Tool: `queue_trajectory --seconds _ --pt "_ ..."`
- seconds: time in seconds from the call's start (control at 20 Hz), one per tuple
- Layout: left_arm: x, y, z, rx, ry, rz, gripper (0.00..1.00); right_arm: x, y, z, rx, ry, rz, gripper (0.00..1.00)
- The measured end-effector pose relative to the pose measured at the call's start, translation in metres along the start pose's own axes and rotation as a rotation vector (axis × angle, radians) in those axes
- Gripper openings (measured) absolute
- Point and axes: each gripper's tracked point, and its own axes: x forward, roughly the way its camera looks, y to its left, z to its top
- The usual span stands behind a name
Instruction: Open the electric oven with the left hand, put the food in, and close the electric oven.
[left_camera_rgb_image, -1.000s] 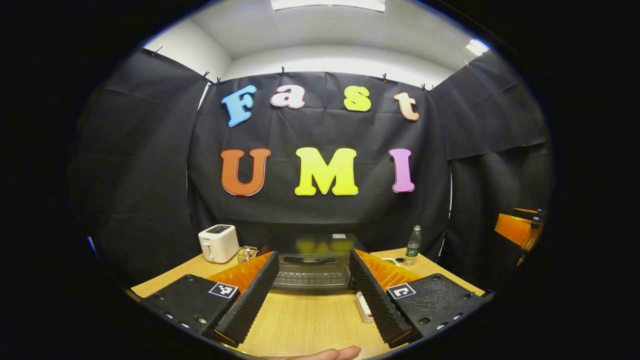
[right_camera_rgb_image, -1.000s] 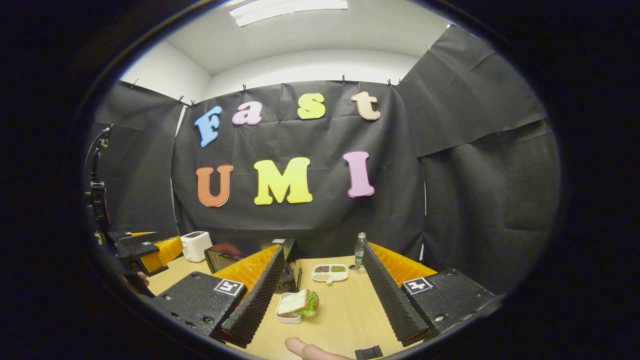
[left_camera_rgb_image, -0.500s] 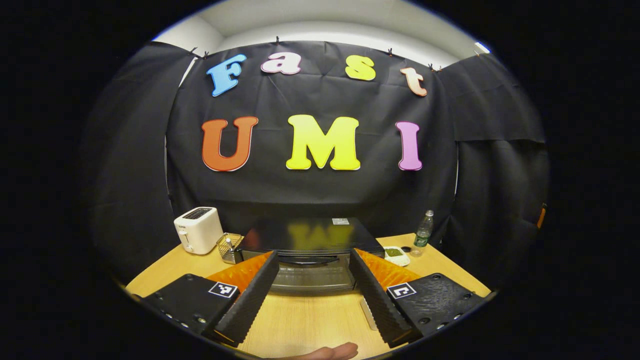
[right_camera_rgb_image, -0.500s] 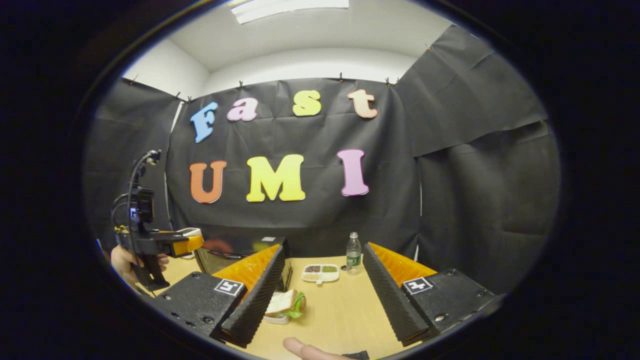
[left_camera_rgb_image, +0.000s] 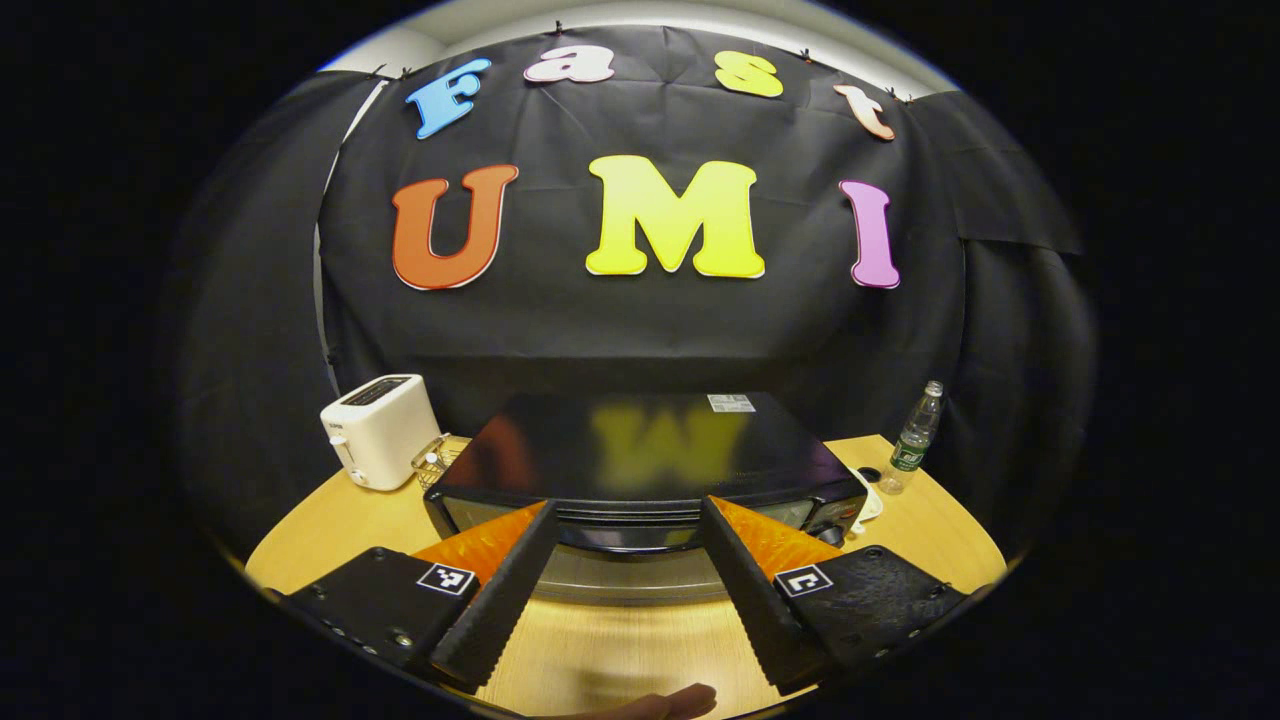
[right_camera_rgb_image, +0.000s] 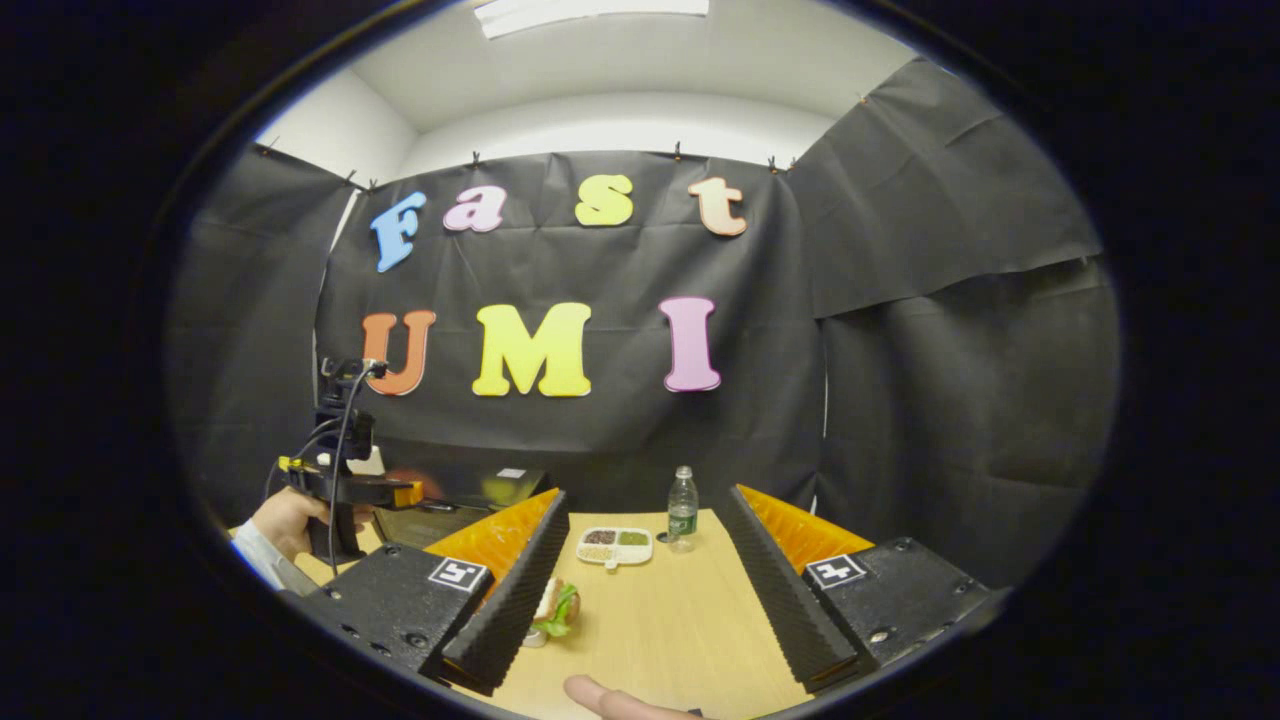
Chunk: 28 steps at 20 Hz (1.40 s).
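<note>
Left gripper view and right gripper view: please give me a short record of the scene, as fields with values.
oven: black, door shut, on the wooden table
left gripper: open, in front of the oven door
right gripper: open, holds nothing
sandwich: on the table, beside the right gripper's finger
toaster: white, beside the oven
bottle: upright

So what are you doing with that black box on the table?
A person holds a two-finger gripper in each hand. The left gripper hangs open right in front of the electric oven, lined up with the handle on its shut door. The right gripper is open too, over the table, with the sandwich lying beside its finger. A toaster and a water bottle stand by the oven.
</note>
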Motion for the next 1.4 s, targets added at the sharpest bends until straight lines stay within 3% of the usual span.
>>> queue_trajectory --seconds 0.35,0.4,0.45,0.5,0.85,1.15,1.25,1.4 --pt "0.028 -0.001 -0.006 0.017 0.036 0.004 0.93 0.003 -0.014 -0.013 0.029 0.021 -0.009 0.96" --pt "0.029 -0.002 -0.009 0.021 0.048 0.003 0.82 0.003 -0.016 -0.015 0.033 0.023 -0.012 0.96" --pt "0.028 -0.001 -0.013 0.031 0.058 0.012 0.94 0.004 -0.018 -0.016 0.039 0.027 -0.016 0.96" --pt "0.029 -0.001 -0.011 0.038 0.054 0.010 0.96 0.005 -0.019 -0.019 0.044 0.031 -0.015 0.96" --pt "0.022 -0.001 -0.018 0.019 0.089 0.004 0.97 0.002 -0.022 -0.024 0.062 0.034 -0.013 0.96" --pt "-0.010 -0.004 -0.036 -0.011 0.093 -0.008 0.97 -0.006 -0.020 -0.022 0.029 0.010 -0.029 0.96" --pt "-0.024 -0.003 -0.046 0.022 0.083 -0.008 1.00 -0.009 -0.017 -0.024 0.023 0.006 -0.031 0.96" --pt "-0.034 -0.003 -0.058 0.013 0.083 -0.007 0.96 -0.012 -0.012 -0.030 0.031 0.015 -0.016 0.96"
